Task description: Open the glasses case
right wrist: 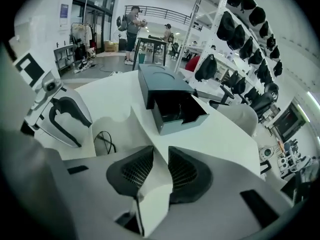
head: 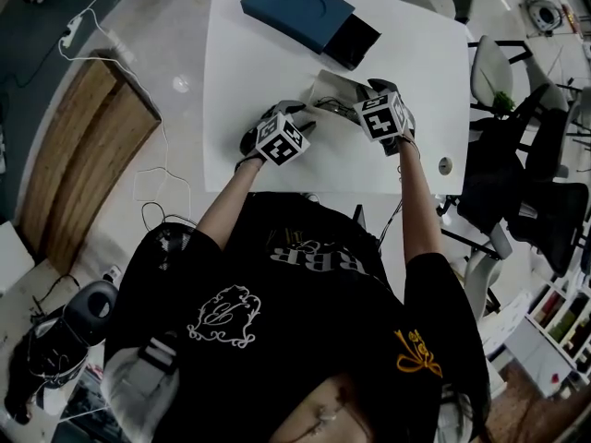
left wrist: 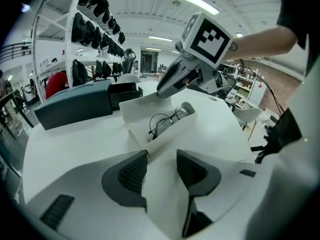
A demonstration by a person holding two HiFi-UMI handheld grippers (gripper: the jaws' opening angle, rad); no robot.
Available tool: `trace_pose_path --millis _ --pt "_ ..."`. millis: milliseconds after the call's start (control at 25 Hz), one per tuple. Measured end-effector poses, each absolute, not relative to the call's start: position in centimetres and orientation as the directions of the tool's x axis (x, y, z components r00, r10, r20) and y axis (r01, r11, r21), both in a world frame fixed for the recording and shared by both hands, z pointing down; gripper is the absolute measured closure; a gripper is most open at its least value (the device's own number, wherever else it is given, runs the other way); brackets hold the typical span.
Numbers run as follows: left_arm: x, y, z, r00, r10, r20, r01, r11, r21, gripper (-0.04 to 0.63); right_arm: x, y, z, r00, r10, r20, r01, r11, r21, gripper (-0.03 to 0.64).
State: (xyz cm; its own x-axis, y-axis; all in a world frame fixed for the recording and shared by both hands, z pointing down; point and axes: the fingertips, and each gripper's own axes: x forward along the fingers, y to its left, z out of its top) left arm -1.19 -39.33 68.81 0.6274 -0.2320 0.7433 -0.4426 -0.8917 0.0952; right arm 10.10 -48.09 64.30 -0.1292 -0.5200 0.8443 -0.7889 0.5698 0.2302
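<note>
Left tool (left wrist: 161, 160) and right tool (right wrist: 160, 159) each pinch 1 glasses case (left wrist: 172, 129) edge

**Both Grippers Clamped, Arms Reaching Forward**

The person leans forward with both bare forearms stretched out and down. The left forearm (head: 224, 203) runs straight to the left gripper (left wrist: 161, 158). Its dark ribbed pads stand fairly wide apart, yet they press on a white part of the white folding glasses case (left wrist: 167, 126). The right forearm (head: 417, 212) (a thin band circles its wrist) carries the right gripper (right wrist: 159, 159), which points steeply down. Its pads sit much closer together, pinching a thin white flap of the same case. The left marker cube (head: 280, 142) and right marker cube (head: 382, 116) face upward, near each other but apart.
</note>
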Motion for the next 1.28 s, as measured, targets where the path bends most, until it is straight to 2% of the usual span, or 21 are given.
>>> trace_pose_path --millis 200,400,640,800,1280 --pt "-1.2 -39.3 68.8 0.636 -0.230 0.737 -0.433 -0.897 0.094 0.400 10.2 -47.9 64.2 -0.133 -0.536 0.833 -0.797 0.557 0.231 0.503" --pt "-1.0 -39.1 68.7 0.643 -0.218 0.734 -0.423 -0.900 0.103 0.402 10.5 -46.7 63.5 -0.151 -0.554 0.819 -0.833 0.517 0.196 0.451" --pt "-1.8 -39.8 67.5 0.662 -0.240 0.711 -0.471 -0.870 0.145 0.402 10.4 -45.2 59.9 -0.146 -0.631 0.762 -0.885 0.427 0.184 0.453" --pt "-2.3 -39.5 65.9 0.691 -0.256 0.676 -0.482 -0.860 0.167 0.402 10.2 -43.0 57.6 -0.170 -0.689 0.705 -0.932 0.344 0.112 0.454" --pt "-0.6 -33.8 59.1 0.795 -0.206 0.570 -0.364 -0.914 0.177 0.402 10.4 -34.0 53.0 -0.171 -0.797 0.579 -0.985 0.145 -0.091 0.482"
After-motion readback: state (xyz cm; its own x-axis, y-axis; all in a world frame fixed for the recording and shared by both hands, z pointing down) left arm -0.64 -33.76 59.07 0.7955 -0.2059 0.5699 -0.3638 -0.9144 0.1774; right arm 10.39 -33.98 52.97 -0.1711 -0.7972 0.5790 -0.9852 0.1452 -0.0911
